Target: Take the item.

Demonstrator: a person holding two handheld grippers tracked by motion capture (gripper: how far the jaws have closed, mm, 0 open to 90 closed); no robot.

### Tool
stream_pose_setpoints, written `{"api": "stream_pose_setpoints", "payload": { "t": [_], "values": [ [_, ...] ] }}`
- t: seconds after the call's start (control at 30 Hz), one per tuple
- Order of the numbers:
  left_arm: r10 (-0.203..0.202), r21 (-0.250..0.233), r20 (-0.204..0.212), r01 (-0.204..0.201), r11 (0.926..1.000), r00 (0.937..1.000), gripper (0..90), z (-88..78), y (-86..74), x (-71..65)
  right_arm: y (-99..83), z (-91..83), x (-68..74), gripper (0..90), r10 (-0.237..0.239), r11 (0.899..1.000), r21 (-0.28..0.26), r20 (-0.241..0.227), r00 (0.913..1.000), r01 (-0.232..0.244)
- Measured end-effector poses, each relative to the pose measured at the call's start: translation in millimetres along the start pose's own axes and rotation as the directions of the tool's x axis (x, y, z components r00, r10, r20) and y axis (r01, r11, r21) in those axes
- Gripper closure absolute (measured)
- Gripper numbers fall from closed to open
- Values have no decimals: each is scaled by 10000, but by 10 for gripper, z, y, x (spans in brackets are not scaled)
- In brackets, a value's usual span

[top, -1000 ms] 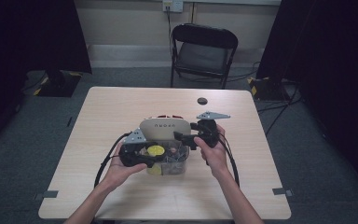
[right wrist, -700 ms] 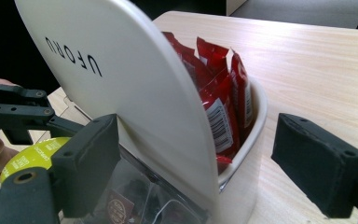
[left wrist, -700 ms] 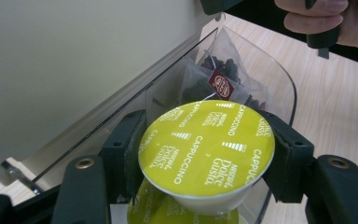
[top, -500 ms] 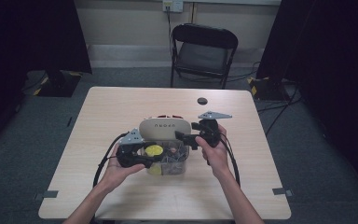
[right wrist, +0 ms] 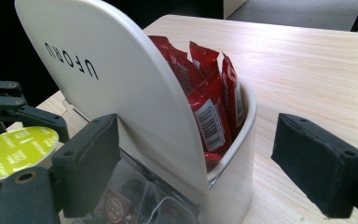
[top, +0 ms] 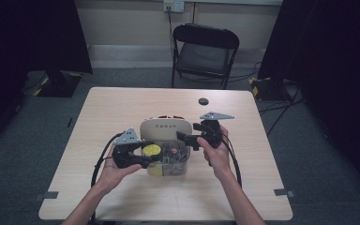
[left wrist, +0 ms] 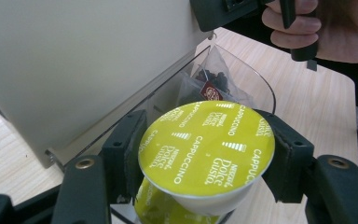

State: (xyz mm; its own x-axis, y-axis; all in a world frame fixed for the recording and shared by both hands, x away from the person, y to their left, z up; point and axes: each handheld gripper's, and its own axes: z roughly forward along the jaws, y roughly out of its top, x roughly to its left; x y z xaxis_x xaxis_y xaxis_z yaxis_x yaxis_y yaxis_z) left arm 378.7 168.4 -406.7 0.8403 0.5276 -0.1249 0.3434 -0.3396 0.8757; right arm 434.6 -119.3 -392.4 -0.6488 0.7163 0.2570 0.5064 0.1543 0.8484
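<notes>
Leftmost, the left gripper [left wrist: 205, 163] is seen with its fingers [left wrist: 126, 149] clamped on the rim of a yellow-green coffee capsule [left wrist: 207, 149], which is held foil side up just above the clear front compartment [left wrist: 256, 77] of the white organiser [top: 165, 131]. Because the hold is taken only at the thin rim, the capsule could be tipped or squeezed out sideways if the fingers are eased unevenly, and it could be dropped onto the surface [top: 122, 108] rather than into the compartment. A tea bag [left wrist: 209, 86] lies below it in the compartment and could be crushed or caught if the capsule is pushed down hard. Further right, the right gripper [right wrist: 214, 161] is seen with its fingers [right wrist: 86, 163] apart around the organiser's raised lid [right wrist: 102, 79]; if the lid is released or knocked, it could be shut onto the capsule, or the red sachets [right wrist: 209, 98] behind it could be disturbed
</notes>
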Motion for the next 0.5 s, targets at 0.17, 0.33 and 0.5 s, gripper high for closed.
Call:
{"api": "stream_pose_setpoints", "payload": {
  "t": [0.17,0.33,0.5],
  "values": [
    [-129,-137,-36,128,9998,9999,388,-41,-1,16,-1,3,-1,142,18,10000,6,-25,10000,-18],
    [-218,-221,-22,218,9995,9998,388,-123,10,63,-1,1,0,142,25,10000,-33,-13,10000,-25],
    [-268,-312,-162,263,9992,9995,388,-214,8,109,-3,8,0,141,25,10000,-39,-39,10000,-25]
  ]
}}
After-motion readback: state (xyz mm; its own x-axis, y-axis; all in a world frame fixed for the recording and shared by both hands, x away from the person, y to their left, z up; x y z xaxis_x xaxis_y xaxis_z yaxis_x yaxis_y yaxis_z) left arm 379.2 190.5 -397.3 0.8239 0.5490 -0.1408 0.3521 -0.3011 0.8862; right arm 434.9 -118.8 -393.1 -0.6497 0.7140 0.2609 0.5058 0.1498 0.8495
